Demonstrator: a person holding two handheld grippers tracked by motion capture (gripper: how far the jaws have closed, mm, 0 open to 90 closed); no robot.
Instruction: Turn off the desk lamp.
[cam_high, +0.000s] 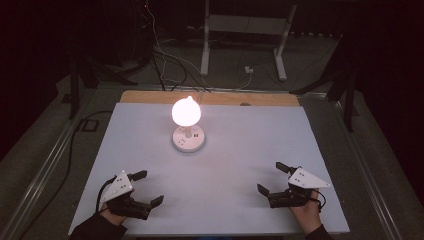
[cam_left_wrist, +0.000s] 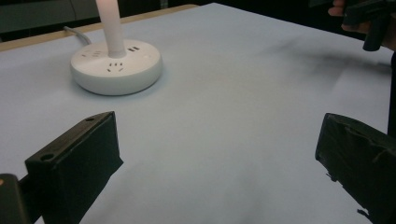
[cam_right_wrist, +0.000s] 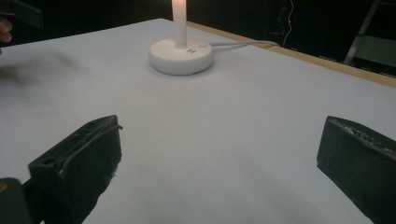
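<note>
We are holding both the left gripper (cam_high: 149, 188) and right gripper (cam_high: 270, 177) with jaws wide and empty near the worktop's (cam_high: 240, 150) front edge, risking tipping the lit lamp (cam_high: 187, 125), standing well apart at the rear-centre, if reaching in high.

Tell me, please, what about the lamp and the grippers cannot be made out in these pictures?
- Lamp: its shade is cut off by the top edge in both gripper views; glare blanks it in the high view.
- Base: socket markings too small.
- Cable: its far end is lost in the dark.
</note>
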